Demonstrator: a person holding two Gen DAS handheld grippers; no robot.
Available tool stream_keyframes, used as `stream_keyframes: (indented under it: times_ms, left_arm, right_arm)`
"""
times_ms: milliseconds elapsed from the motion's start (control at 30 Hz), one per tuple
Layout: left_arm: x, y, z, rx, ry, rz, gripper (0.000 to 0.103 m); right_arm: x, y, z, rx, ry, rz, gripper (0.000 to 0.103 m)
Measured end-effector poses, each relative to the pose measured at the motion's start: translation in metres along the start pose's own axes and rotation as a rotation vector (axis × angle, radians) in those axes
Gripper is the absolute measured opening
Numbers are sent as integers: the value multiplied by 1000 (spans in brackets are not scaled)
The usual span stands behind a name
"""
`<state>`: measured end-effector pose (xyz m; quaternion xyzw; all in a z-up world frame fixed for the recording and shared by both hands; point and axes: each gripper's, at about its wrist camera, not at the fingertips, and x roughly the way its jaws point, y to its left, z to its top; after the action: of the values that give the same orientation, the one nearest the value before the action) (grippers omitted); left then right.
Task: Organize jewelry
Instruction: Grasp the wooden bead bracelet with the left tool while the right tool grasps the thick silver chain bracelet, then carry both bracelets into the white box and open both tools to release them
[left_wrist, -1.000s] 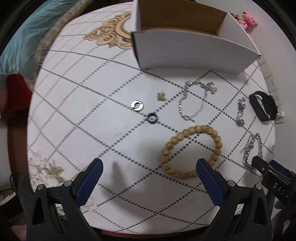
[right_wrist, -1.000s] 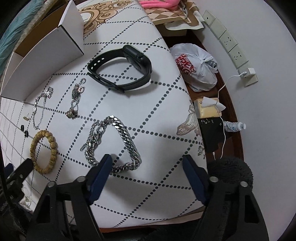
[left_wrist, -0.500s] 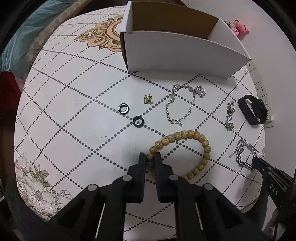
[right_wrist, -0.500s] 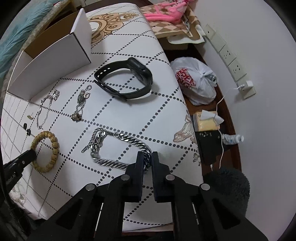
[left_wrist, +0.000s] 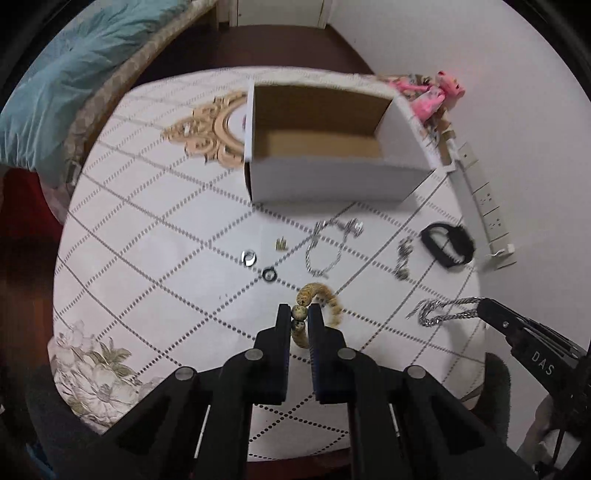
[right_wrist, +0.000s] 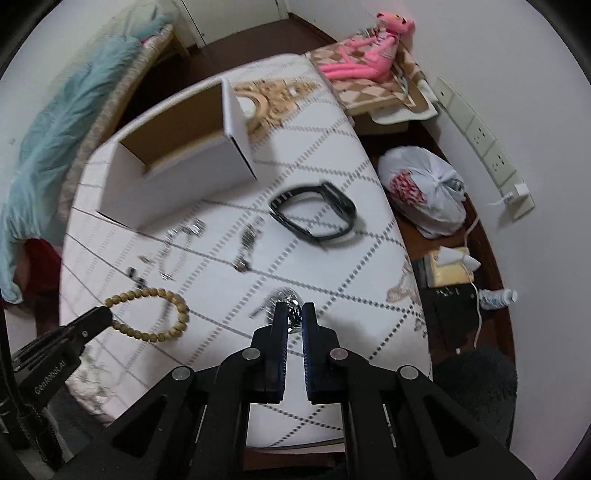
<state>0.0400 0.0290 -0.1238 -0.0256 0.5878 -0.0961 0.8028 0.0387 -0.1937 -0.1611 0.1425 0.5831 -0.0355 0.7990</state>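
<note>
Both tools point steeply down over the desk (left_wrist: 147, 258), which is covered in a white cloth with a dotted diamond pattern. The left hand-held gripper (left_wrist: 299, 314) has its jaws pressed onto the wooden bead bracelet (left_wrist: 317, 295), one bead showing between the tips. In the right wrist view the same bracelet (right_wrist: 155, 314) hangs as an open loop from that tool's tip, lifted off the cloth. The right hand-held gripper (right_wrist: 294, 314) pinches the heavy silver chain (right_wrist: 291, 302), a few links showing between its tips. In the left wrist view this chain (left_wrist: 443, 312) trails from the tip above the desk's right edge.

The white cardboard box (left_wrist: 332, 181) stands open at the far side of the desk, its brown inside showing nothing in it.

The other pieces lie on the cloth between the box and the two tools. A silver ring (left_wrist: 249, 257) and a black ring (left_wrist: 269, 274) sit close together to the left. A small gold piece (left_wrist: 282, 243) lies just beyond them. A thin silver bracelet (left_wrist: 325, 251) is to their right, then a short clumped chain (left_wrist: 403, 258), and the black wristband (left_wrist: 447, 245) lies farthest right, near the desk's edge.
</note>
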Motion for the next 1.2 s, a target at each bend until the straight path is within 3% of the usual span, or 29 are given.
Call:
stream_keyframes:
  times_ms: [267,500,700,900,1133,1167,1200]
  left_arm:
    - [-24,-27,62,11,-80,-49,6]
    - [-46,-29,123,22,-146,-107,6]
    - [-16,-18,172,-9,-105,-150,6]
    - [25,-10,198,-46,-25,-184,7]
    - [51,-6,223,-76,44,-135,10]
    - [53,-5,225,-78,46,-124,16]
    - [54,-4,227,-79,45,-112,33]
  right_arm:
    - [-46,23,39,-28,-88,90,7]
    - [-72,56,101,-95,-159,149,7]
    - [-36,83,158,-129,-120,145,7]
    - [10,98,189,-158,-56,106,7]
    - [48,105,210,-199,24,98,7]
    - [53,106,212,-207,46,100,8]
    - [57,108,213,-210,65,99,8]
